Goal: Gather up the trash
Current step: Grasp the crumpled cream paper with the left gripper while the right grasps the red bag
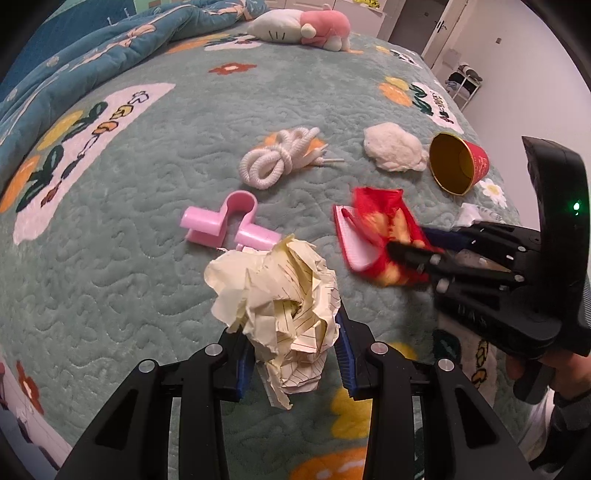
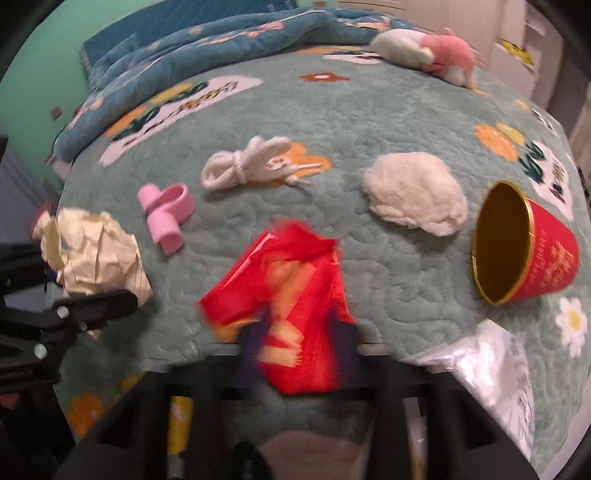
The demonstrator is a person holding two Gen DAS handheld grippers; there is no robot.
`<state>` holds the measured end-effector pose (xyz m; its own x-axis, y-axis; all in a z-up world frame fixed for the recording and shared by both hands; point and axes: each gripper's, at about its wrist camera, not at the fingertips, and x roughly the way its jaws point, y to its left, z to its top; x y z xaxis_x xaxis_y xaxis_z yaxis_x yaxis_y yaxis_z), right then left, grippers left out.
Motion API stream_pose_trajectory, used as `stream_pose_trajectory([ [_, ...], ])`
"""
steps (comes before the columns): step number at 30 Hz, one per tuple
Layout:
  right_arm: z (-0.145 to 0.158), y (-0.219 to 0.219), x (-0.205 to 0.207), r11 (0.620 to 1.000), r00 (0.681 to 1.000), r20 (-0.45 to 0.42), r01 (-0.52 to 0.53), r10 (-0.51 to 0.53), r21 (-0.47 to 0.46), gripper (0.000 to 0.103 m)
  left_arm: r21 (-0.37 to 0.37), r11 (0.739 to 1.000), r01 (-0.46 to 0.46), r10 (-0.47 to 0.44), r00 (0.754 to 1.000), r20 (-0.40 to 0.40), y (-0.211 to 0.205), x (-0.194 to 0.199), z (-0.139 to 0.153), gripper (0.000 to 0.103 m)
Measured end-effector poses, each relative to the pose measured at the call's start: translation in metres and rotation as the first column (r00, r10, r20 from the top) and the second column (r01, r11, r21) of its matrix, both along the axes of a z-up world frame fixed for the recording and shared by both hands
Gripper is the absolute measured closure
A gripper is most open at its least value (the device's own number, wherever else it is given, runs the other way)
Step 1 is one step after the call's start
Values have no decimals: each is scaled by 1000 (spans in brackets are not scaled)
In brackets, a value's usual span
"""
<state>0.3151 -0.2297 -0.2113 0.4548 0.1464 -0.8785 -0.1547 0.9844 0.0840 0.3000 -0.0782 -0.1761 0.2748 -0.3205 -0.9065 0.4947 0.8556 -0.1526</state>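
Observation:
My left gripper (image 1: 295, 350) is shut on a crumpled ball of lined yellow paper (image 1: 280, 299), held above the green bedspread; the ball also shows in the right wrist view (image 2: 96, 254). My right gripper (image 2: 299, 354) is shut on a red and yellow wrapper (image 2: 295, 291), blurred by motion; in the left wrist view the wrapper (image 1: 380, 229) hangs from the right gripper (image 1: 410, 254). A red paper cup (image 2: 524, 254) lies on its side at the right. A white cotton wad (image 2: 413, 192) lies beside it.
A pink plastic clip (image 1: 225, 221) and a knotted white cord (image 1: 280, 155) lie mid-bed. A white plastic bag (image 2: 495, 373) lies at the bed's near right edge. A plush toy (image 1: 303, 26) and a blue quilt (image 1: 92, 55) are at the far side.

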Motion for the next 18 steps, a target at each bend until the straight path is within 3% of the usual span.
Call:
stream_pose_trajectory([
  [3,5,-2,-4,1000,1000,21,-8,7,21,96,5,1000,5,-5,1000,2,-1,-3,1,64],
  [6,22,-2,-15,996,998,62,-16,11,91,97,-1,1000,-3,3,1000,15,1,-8,8,64],
  [18,111,13,-101,981,979,200,-82,46,177,97,-11,1000,5,-3,991,137,8,-75,73,64],
])
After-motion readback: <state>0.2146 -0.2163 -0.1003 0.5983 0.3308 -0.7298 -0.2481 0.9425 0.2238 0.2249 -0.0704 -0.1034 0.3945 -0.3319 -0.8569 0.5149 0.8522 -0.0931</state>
